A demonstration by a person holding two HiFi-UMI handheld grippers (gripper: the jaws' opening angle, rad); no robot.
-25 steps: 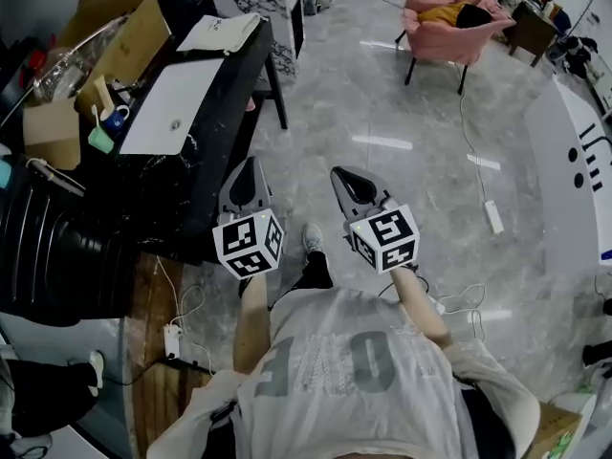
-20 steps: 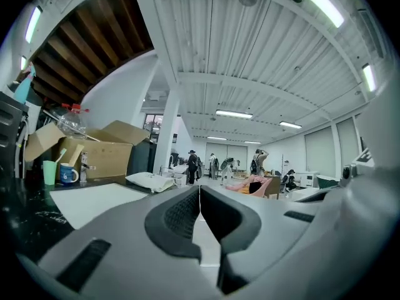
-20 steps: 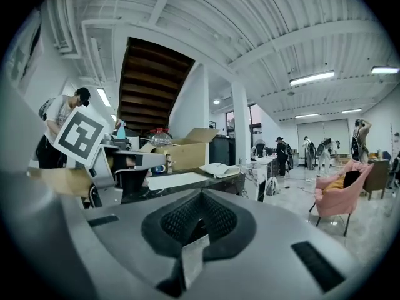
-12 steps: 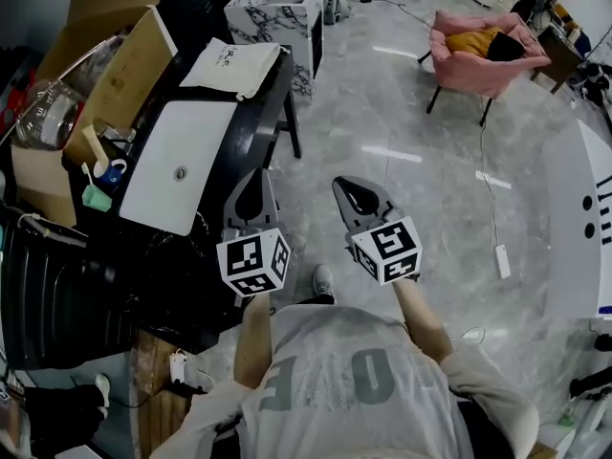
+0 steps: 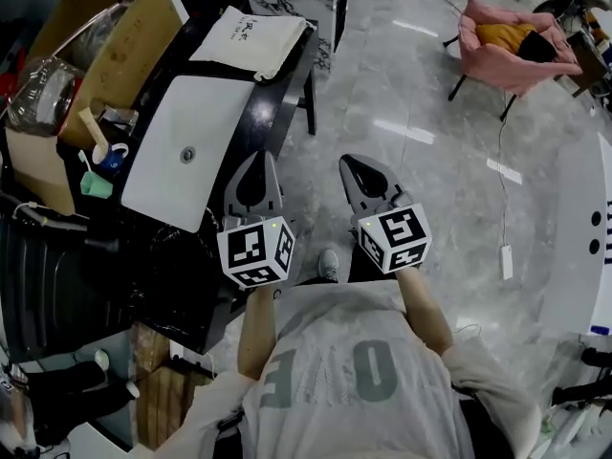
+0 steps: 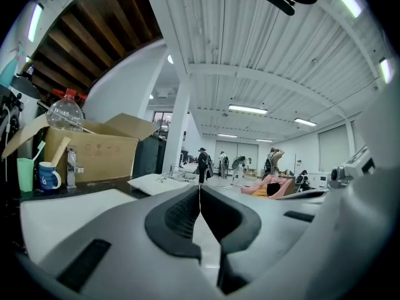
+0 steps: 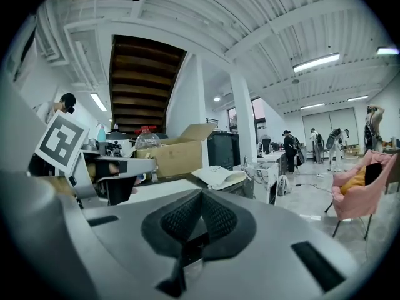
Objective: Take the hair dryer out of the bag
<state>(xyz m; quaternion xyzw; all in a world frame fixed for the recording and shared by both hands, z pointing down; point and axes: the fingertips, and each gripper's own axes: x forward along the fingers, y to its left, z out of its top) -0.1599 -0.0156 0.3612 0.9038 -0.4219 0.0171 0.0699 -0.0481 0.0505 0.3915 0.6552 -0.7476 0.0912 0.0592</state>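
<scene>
A white cloth bag with dark print lies flat on the far end of a black table; it also shows in the left gripper view and the right gripper view. No hair dryer is visible. My left gripper is held level beside the table's near right edge, shut and empty. My right gripper hangs over the floor to its right, also shut with nothing in it. Both are well short of the bag.
A white basin panel lies on the table before the bag. A cardboard box, a clear bottle and cups crowd the left. A pink chair stands far right on the marble floor. People stand in the distance.
The person has walked forward: table, basin panel and bag have come nearer and slid down the head view. Both grippers stay shut and side by side.
</scene>
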